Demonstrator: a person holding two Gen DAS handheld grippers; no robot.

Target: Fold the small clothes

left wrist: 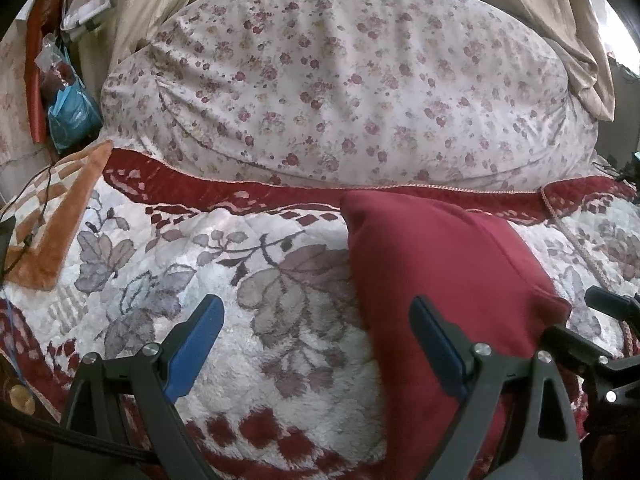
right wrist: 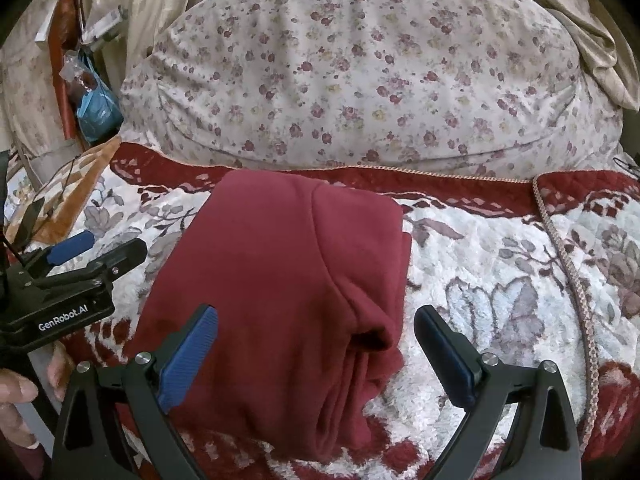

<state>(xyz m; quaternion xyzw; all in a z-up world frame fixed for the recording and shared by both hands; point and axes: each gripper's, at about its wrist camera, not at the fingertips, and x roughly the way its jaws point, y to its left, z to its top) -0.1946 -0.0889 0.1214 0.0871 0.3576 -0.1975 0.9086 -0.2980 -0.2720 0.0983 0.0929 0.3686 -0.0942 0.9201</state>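
A dark red garment [right wrist: 280, 280] lies folded into a thick rectangle on the floral fleece blanket [right wrist: 500, 320]. In the right wrist view my right gripper [right wrist: 318, 354] hangs over its near end. The blue pads stand wide to either side and do not press the cloth. In the left wrist view the garment [left wrist: 448, 280] fills the right half. My left gripper [left wrist: 318, 342] stands open at its left edge, one finger over the blanket [left wrist: 240, 300] and one over the cloth. The left gripper [right wrist: 100, 250] also shows at the left edge of the right wrist view, held by a hand [right wrist: 20, 392].
A large bundle in flowered fabric [left wrist: 340, 80] lies across the back of the bed. An orange checked blanket [left wrist: 52, 224] with a black cable lies at the left. Blue bags [left wrist: 72, 112] hang beside a curtain [left wrist: 152, 0]. A braided trim cord [right wrist: 576, 288] runs down the right.
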